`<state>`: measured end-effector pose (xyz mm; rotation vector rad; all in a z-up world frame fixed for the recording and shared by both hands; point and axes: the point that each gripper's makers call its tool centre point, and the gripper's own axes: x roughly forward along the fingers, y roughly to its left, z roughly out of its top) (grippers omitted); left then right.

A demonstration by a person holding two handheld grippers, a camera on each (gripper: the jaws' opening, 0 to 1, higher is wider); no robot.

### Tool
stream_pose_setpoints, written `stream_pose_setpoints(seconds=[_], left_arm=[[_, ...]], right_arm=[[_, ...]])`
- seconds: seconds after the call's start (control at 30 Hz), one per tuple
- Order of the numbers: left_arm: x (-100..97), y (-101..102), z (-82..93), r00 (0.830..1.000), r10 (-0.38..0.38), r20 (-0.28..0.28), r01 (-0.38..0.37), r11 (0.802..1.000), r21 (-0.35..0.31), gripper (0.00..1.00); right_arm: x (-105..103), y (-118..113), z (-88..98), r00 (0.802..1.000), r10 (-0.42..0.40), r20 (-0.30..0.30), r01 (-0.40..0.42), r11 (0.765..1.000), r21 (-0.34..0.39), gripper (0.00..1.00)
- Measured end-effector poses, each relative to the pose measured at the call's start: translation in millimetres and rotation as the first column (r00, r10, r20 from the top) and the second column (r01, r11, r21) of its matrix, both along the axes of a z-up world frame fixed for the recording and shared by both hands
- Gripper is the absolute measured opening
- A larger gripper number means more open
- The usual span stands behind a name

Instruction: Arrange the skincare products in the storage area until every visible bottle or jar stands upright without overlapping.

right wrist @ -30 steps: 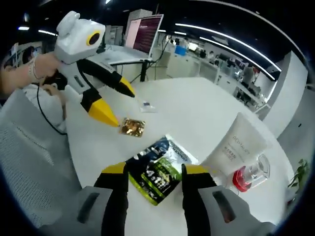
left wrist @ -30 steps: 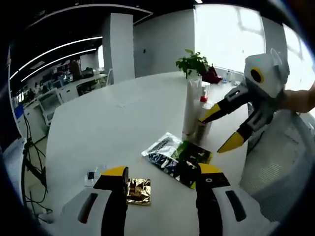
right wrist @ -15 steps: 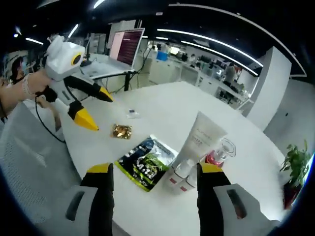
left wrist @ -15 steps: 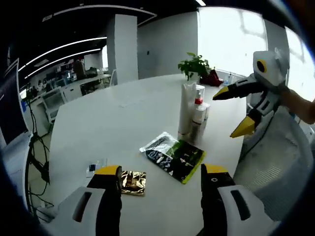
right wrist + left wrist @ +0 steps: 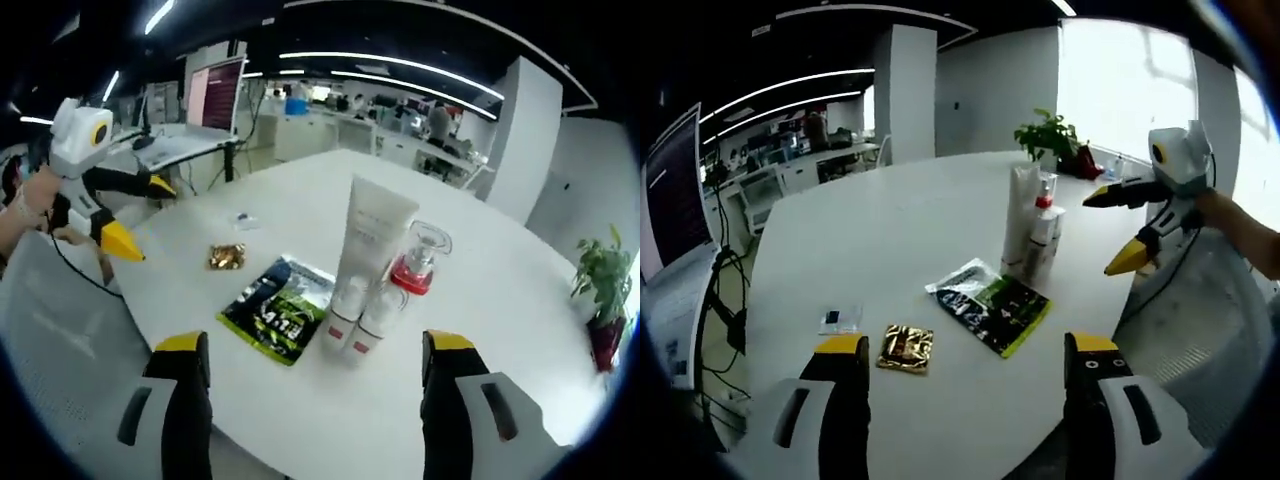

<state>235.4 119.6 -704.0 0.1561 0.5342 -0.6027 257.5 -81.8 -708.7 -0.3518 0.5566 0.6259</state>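
I held both tools back from the broad, round-edged white counter (image 5: 900,220), each with its yellow-tipped jaws spread wide and nothing between them: my left tool (image 5: 966,352) low in the left gripper view, my right tool (image 5: 316,347) low in the right gripper view.

Near the counter's middle the skincare cluster stood upright: a tall white squeeze tube (image 5: 366,235), 2 small white bottles with red bands (image 5: 352,312) just in front of it, and a clear pump bottle with a red collar (image 5: 418,255) beside it. A flat green-and-black foil pouch (image 5: 276,308) lay next to them, a small gold foil sachet (image 5: 905,347) farther off.

Beyond were an open office with ceiling light strips, a white pillar (image 5: 911,95), a potted green plant (image 5: 1048,135) at the counter's far edge and a lit monitor (image 5: 223,97).
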Motion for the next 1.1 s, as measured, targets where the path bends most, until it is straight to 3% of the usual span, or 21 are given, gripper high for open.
stream_pose_setpoints(seconds=[0.17, 0.23, 0.43, 0.53, 0.83, 0.97, 1.1], left_arm=[[-3.2, -4.0, 4.3, 1.0, 0.006, 0.007, -0.006, 1.0, -0.005, 0.84], [-5.4, -6.9, 3.6, 1.0, 0.014, 0.008, -0.014, 1.0, 0.001, 0.87], [-17.7, -9.0, 1.2, 0.999, 0.033, -0.002, -0.033, 0.999, 0.008, 0.94], [-22.9, -9.2, -4.0, 0.998, 0.053, -0.017, -0.053, 0.999, 0.007, 0.99], [-31.2, -11.4, -20.1, 0.997, 0.07, -0.032, -0.069, 0.997, 0.016, 0.99], [-24.7, -6.1, -14.1, 0.996, 0.09, -0.007, -0.09, 0.996, -0.003, 0.99], [-24.5, -4.8, -15.5, 0.995, 0.102, -0.016, -0.102, 0.995, -0.014, 0.99]], right_arm=[[-5.2, 0.9, -10.5, 1.0, 0.005, -0.017, -0.005, 1.0, 0.001, 0.99], [-7.8, 1.2, -13.9, 0.999, 0.004, -0.045, -0.004, 1.0, 0.007, 0.99], [-5.7, -3.6, -16.7, 1.0, 0.006, -0.028, -0.008, 0.999, -0.046, 0.99], [-5.0, -3.8, -15.5, 1.0, -0.001, -0.028, 0.0, 1.0, -0.031, 0.99], [-13.7, 2.7, -13.6, 1.0, 0.015, -0.023, -0.014, 1.0, 0.009, 0.99], [-15.5, 2.1, -13.9, 0.999, 0.006, -0.031, -0.006, 1.0, 0.01, 1.0], [-15.8, 2.8, -13.8, 1.0, 0.012, -0.028, -0.012, 1.0, 0.01, 1.0]])
